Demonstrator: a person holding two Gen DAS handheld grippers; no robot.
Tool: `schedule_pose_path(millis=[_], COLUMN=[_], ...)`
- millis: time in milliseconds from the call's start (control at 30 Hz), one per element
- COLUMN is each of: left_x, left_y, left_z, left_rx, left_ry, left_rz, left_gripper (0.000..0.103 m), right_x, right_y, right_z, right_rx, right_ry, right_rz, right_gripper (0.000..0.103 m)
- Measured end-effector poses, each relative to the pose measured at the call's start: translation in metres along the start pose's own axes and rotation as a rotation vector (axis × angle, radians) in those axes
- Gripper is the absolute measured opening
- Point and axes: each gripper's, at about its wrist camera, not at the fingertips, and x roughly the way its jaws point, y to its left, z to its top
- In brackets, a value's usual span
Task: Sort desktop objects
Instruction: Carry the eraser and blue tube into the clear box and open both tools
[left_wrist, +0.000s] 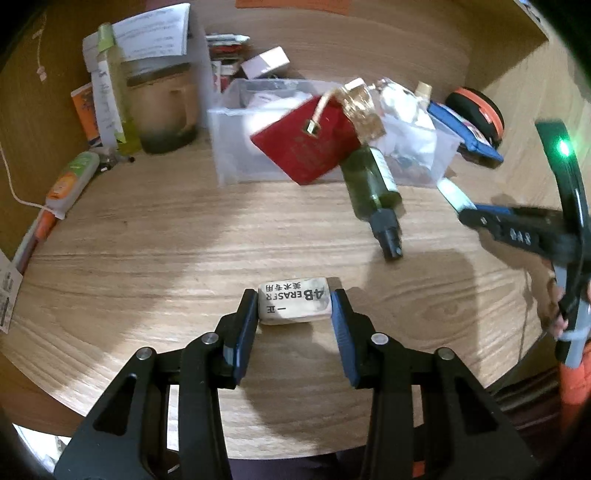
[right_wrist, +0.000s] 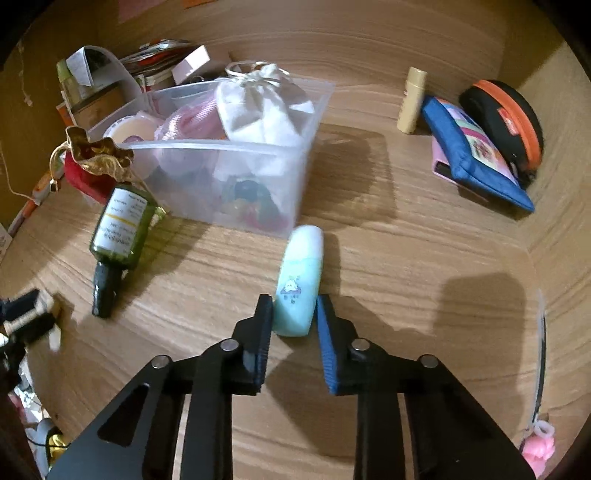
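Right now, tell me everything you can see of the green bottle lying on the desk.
The green bottle is dark, translucent and glass-like, with a pale printed label too blurred to read and a black cap at the near end. It lies on its side on the wooden desk, cap pointing toward the cameras, its base against the red pouch with the gold frill and close to the clear plastic bin. Neither gripper touches it.
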Motion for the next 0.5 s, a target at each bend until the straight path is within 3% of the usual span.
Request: schedule_pose_path(millis=[267, 500], left_x=[-0.013, -0.025], left_y=[0.005, 0.005], left_z=[0.017, 0.04], left_rx=[0.004, 0.011], left_ry=[-0.06, -0.116], left_rz=[0.007, 0.004], left_gripper=[0.04, 0.04], right_x=[-0.012, -0.048], right_y=[-0.019, -0.022], right_z=[-0.012, -0.005], right_rx=[0.046, 0.066], right_ry=[-0.013, -0.124], right_rz=[-0.014, 0.005], right_gripper=[0.02, 0.013])
